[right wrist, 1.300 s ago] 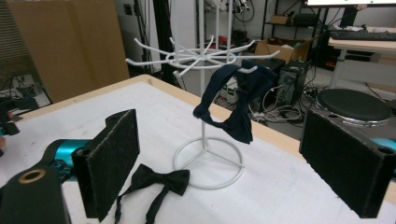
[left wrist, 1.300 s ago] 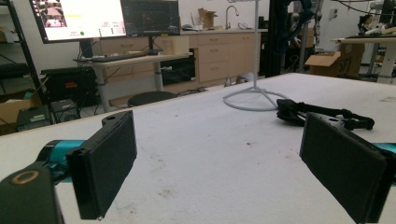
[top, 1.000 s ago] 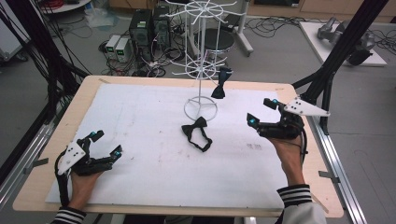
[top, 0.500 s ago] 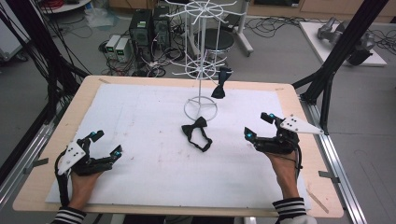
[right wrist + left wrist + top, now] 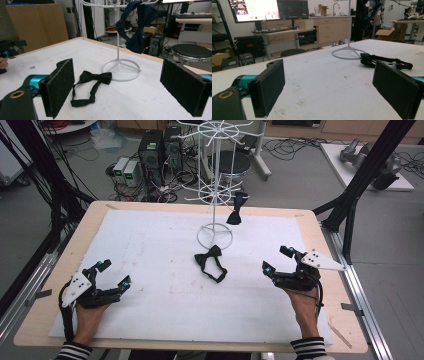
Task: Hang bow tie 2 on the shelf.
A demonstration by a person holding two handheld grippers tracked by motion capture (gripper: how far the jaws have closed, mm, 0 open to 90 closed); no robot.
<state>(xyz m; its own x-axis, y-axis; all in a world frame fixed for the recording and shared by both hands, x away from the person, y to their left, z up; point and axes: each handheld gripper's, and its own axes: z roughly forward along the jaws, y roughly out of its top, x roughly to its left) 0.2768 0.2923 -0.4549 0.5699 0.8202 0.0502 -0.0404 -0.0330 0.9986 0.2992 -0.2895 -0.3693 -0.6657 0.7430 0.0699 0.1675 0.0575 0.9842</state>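
A black bow tie [image 5: 210, 262] lies flat on the white table cover, just in front of the white wire rack's [image 5: 215, 195] ring base. A dark blue bow tie [image 5: 236, 212] hangs from a rack arm, also seen up high in the right gripper view [image 5: 136, 27]. My right gripper [image 5: 277, 260] is low over the table to the right of the black bow tie [image 5: 92, 80], open and empty [image 5: 121, 86]. My left gripper [image 5: 114, 272] rests at the near left, open and empty [image 5: 333, 87], well apart from the bow tie [image 5: 384, 61].
The white cover [image 5: 150, 245] lies on a wooden table [image 5: 95, 215]. Black frame posts [image 5: 360, 180] stand at the right and left corners. Computers and cables [image 5: 150, 155] sit on the floor behind the table.
My right gripper has sunk toward the table and come a little nearer to the person, its jaws as wide as before. The left gripper and both bow ties have not moved.
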